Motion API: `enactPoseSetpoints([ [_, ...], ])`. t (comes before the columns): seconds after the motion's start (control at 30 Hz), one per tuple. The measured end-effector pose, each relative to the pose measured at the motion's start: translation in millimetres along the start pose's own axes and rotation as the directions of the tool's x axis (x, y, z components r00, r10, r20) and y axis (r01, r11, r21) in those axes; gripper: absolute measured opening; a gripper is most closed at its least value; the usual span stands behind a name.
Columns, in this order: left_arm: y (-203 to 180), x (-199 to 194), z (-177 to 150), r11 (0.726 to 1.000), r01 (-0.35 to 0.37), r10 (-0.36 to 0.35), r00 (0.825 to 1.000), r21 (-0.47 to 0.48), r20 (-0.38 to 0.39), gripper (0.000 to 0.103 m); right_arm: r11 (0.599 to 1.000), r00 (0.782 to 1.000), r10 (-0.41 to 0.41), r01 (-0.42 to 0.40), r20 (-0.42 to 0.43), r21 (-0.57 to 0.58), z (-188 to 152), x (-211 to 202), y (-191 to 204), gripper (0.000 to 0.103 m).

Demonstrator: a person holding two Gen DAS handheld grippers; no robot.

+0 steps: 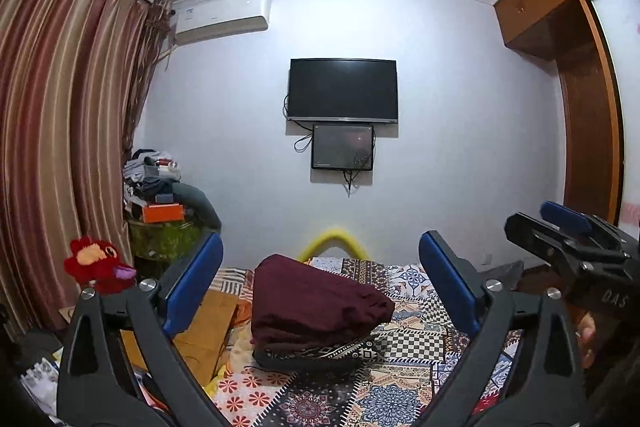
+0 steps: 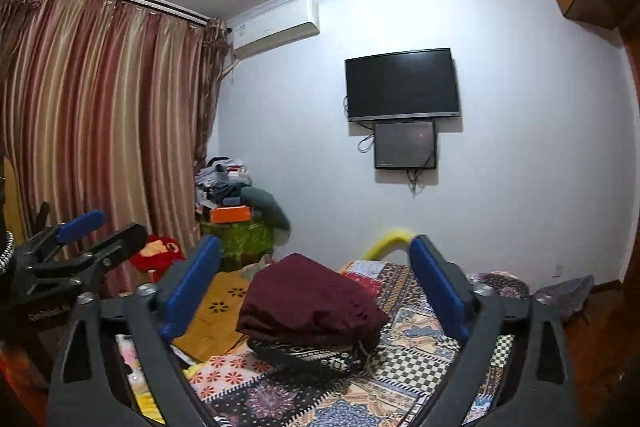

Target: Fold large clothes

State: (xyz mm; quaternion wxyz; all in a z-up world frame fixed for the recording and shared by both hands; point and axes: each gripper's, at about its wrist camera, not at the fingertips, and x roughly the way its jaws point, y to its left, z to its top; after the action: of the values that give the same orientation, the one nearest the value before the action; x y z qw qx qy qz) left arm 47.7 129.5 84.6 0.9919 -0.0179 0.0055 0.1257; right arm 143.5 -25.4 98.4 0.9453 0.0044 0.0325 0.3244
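A folded maroon garment (image 1: 316, 303) lies on top of a folded black patterned garment (image 1: 320, 353) on the patchwork bedspread (image 1: 420, 343). The stack also shows in the right wrist view (image 2: 308, 303). My left gripper (image 1: 320, 283) is open and empty, held above the bed with the stack between its blue pads (image 1: 196, 287). My right gripper (image 2: 316, 283) is open and empty, likewise facing the stack. It shows in the left wrist view at the right edge (image 1: 560, 231). The left gripper shows at the left of the right wrist view (image 2: 92, 231).
A yellow-brown cloth (image 1: 208, 327) lies left of the stack. A red plush toy (image 1: 100, 263) and a cluttered side table (image 1: 168, 211) stand by the curtain (image 1: 60, 147). A TV (image 1: 343, 90) hangs on the far wall. A wooden wardrobe (image 1: 580, 67) is at right.
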Motion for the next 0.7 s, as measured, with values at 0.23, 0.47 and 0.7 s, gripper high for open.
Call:
enactPoseSetpoints([
  [0.23,2,-2,-3,1.0,-0.021,0.021,1.0,0.003,0.005,0.103,1.0,1.0,-0.009,0.009,-0.017,0.026,-1,1,-6,0.102],
  [0.47,2,-2,-7,1.0,-0.025,0.025,1.0,0.008,0.004,0.103,1.0,1.0,-0.014,0.014,-0.027,0.018,-8,-6,-3,0.102],
  [0.7,-2,2,-12,1.0,-0.023,0.023,1.0,0.019,-0.009,0.103,1.0,0.999,-0.015,0.016,-0.036,0.017,-8,-7,-4,0.102],
])
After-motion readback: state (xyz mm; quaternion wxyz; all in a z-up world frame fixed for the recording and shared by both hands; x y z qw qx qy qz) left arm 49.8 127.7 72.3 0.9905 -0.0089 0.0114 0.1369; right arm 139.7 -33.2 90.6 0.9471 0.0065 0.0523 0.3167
